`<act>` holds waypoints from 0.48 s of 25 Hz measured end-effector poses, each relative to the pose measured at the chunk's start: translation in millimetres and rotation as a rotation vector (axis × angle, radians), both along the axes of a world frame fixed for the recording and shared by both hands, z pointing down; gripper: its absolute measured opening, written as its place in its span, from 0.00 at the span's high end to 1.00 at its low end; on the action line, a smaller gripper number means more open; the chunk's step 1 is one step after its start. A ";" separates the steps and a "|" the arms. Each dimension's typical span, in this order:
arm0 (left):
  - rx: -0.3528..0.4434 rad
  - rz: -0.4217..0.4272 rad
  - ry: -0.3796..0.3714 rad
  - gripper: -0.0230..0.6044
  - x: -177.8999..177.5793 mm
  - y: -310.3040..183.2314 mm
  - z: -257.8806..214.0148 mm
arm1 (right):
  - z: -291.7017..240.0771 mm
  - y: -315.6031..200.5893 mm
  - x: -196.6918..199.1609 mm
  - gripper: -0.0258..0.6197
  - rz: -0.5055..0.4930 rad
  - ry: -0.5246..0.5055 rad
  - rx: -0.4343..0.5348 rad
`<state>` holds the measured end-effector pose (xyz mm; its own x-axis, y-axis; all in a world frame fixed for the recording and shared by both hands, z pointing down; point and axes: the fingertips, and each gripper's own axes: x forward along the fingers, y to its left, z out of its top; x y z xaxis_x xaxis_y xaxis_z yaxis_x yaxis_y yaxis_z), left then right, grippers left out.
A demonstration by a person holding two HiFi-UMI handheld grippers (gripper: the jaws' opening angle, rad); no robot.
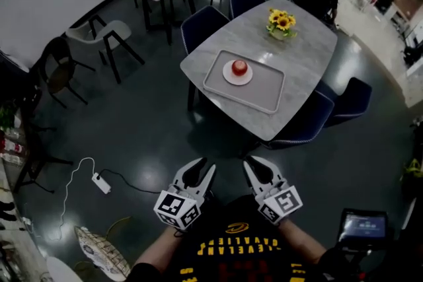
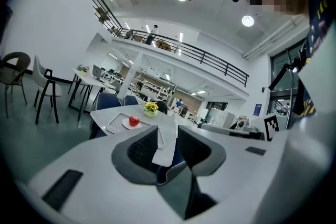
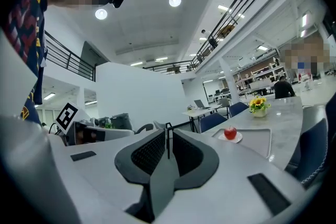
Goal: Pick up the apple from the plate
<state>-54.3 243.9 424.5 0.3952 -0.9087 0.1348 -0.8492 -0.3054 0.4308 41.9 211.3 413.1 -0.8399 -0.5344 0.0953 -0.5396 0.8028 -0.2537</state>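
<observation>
1. The apple (image 1: 239,67) is red and sits near the middle of a small white plate (image 1: 228,78). Nothing touches it.
2. The plate lies in a shallow grey tray (image 1: 268,94), toward one end of it. The tray keeps the plate on the near half of a pale table (image 1: 307,56), within reach from the table's edge.
3. A pot of yellow flowers (image 1: 281,22) stands farther back on the table, well apart from the tray. We judge it is no obstacle to a reach.
4. Dark blue chairs (image 1: 201,22) are tucked in round the table, and one (image 1: 301,130) lines the near edge.
5. A stretch of dark floor (image 1: 145,122) separates the table from both grippers, which are held low in front of the person's body.
6. The left gripper (image 2: 168,140) points roughly level toward the table. Its jaws stand moderately apart with nothing between the pads, which we judge leaves it ready for the apple.
7. The right gripper (image 3: 168,150) has its jaws all but together and holds nothing. We take it for the idle one.
8. We judge the task is at the approach, with the apple not yet lifted.
</observation>
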 end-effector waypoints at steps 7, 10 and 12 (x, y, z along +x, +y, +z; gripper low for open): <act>-0.049 0.023 0.033 0.78 -11.5 -36.0 20.4 | 15.0 -20.5 -4.5 0.89 0.025 0.028 -0.016; -0.050 0.029 0.024 0.78 -9.1 -53.9 22.1 | 29.8 -35.7 -0.6 0.89 0.040 0.042 -0.061; -0.041 0.030 0.016 0.78 -7.9 -68.1 19.5 | 32.8 -52.0 -4.0 0.89 0.038 0.016 -0.094</act>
